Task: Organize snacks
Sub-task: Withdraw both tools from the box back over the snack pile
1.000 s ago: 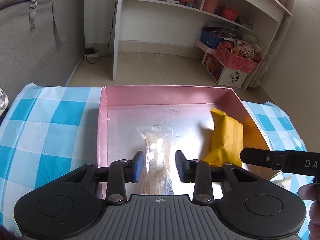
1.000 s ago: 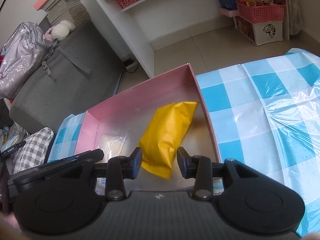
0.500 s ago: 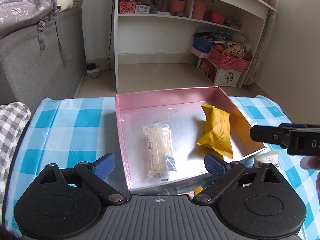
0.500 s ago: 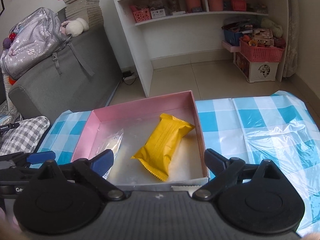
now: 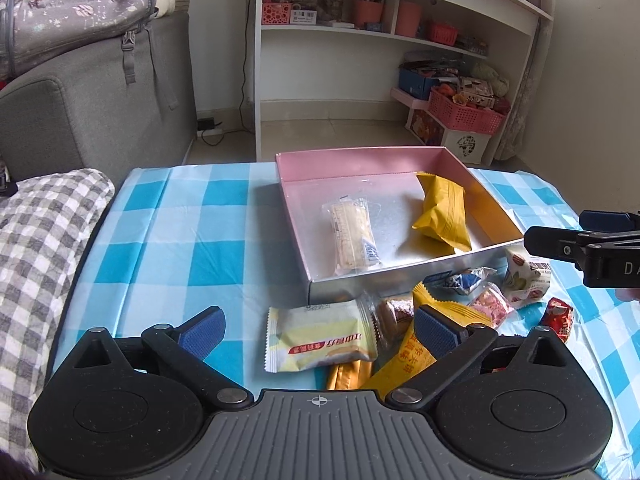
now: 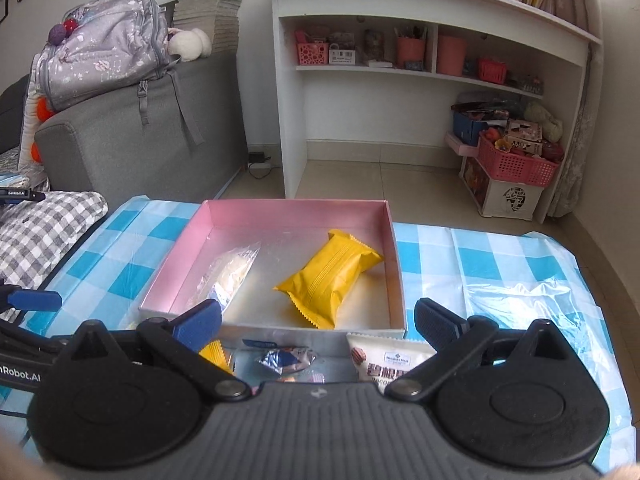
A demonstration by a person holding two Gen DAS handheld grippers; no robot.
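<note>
A pink tray [image 5: 352, 160] with a silvery floor sits on a table covered by a blue-and-white checked cloth [image 5: 192, 220], toward the table's far edge. Inside the tray lie two snacks: a clear-wrapped biscuit pack [image 5: 352, 236] near the left wall and a yellow packet [image 5: 442, 212] toward the right wall, apart from each other.

Loose snacks are piled on the cloth just outside the tray's near wall: a pale yellow cake packet [image 5: 320, 338], an orange-yellow bar [image 5: 416, 356], a blue foil candy [image 5: 460, 280], a pink-speckled packet [image 5: 490, 304], a white nut packet [image 5: 526, 274] and a small red candy [image 5: 558, 316].

The left gripper [image 5: 318, 328] hovers over the pile at the table's near edge, fingers spread wide, holding nothing. The right gripper [image 6: 318, 322] hangs just before the tray's near wall, fingers likewise spread wide and empty.
</note>
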